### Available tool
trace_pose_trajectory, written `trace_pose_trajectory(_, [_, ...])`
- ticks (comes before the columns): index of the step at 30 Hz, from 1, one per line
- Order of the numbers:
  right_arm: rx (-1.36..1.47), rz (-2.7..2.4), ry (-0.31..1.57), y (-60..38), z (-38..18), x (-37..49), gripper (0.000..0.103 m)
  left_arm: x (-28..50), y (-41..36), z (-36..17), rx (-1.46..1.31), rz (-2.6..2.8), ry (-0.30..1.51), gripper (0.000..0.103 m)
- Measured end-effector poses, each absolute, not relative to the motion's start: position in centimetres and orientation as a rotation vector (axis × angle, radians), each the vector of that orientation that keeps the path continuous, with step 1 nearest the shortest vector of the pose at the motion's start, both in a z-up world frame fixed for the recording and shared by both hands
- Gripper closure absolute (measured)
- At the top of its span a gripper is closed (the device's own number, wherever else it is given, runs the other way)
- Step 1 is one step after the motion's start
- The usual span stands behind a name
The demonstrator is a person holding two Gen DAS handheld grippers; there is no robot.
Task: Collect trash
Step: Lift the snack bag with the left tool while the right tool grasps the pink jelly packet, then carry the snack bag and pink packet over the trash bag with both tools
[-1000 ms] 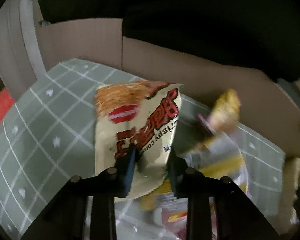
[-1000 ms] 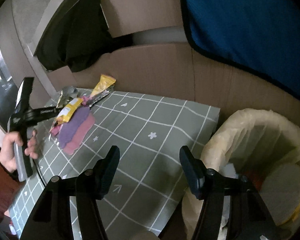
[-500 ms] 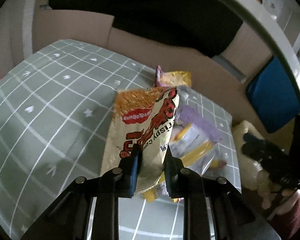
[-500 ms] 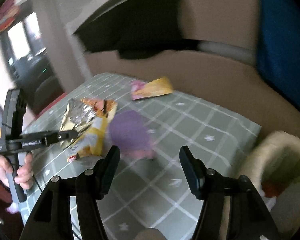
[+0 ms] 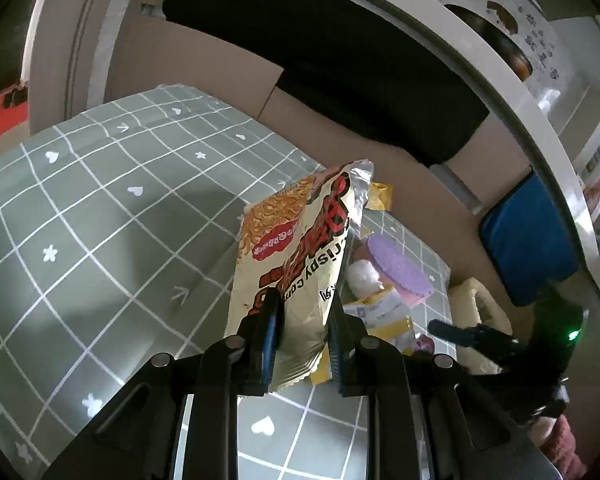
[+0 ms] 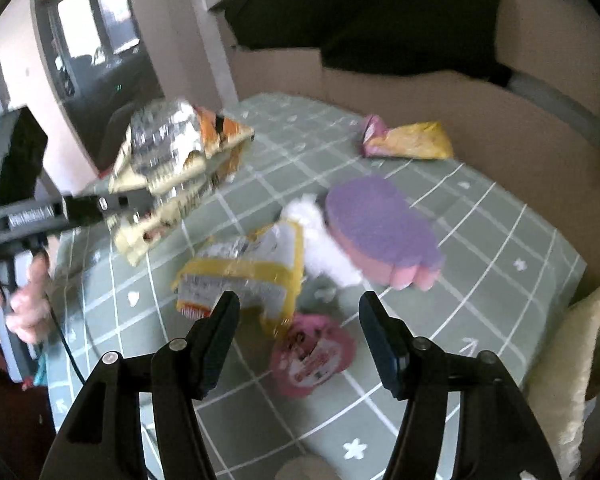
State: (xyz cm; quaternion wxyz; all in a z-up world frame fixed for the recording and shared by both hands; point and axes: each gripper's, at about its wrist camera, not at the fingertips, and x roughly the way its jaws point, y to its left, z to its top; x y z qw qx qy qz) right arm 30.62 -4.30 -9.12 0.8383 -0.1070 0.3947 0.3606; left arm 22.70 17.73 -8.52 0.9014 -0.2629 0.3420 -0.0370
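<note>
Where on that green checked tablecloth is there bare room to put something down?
The wide stretch of green checked tablecloth left of the held noodle packet is bare. It is crowded around the purple sponge, yellow wrapper and pink round lid.

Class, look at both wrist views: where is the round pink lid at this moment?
In the right wrist view the pink lid lies on the green checked cloth, just ahead of the open right gripper, beside the yellow wrapper.
</note>
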Motion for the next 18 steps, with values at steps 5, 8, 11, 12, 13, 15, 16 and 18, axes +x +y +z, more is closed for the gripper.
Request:
trace_pose_trajectory(5, [-0.393,0.701,0.857,-3.1,-11.5,30.3,0.043,22.1,17.4,-8.3,-0.537,-0.094,0.695,0.08])
trace_pose_trajectory(8, [-0.37,0.708,0.871,-3.4,-11.9,30.8,0.043,22.1,17.2,-7.9,-0.521,-0.099,0.685,0.08])
trace_pose_trajectory(11, [-0.347,0.714,0.873,-3.7,-11.4,30.7,0.054,22.2,17.0,-7.4,-0.516,-0.104,0.683,0.08])
trace_pose_trajectory(12, [-0.359,0.714,0.866,-3.7,-11.2,30.4,0.054,22.2,16.9,-7.2,-0.516,-0.104,0.68,0.08])
trace_pose_trajectory(13, [-0.38,0.712,0.859,-3.6,-11.0,30.1,0.054,22.2,16.6,-6.8,-0.51,-0.103,0.673,0.08])
trace_pose_trajectory(15, [-0.399,0.709,0.86,-3.7,-10.6,29.5,0.054,22.2,16.3,-6.1,-0.496,-0.103,0.662,0.08])
trace_pose_trajectory(16, [-0.391,0.711,0.861,-3.9,-10.3,29.4,0.054,22.1,16.0,-5.8,-0.49,-0.102,0.656,0.08])
trace_pose_trajectory(18, [-0.355,0.708,0.846,-4.8,-9.5,28.9,0.054,21.9,15.4,-5.0,-0.474,-0.101,0.644,0.08])
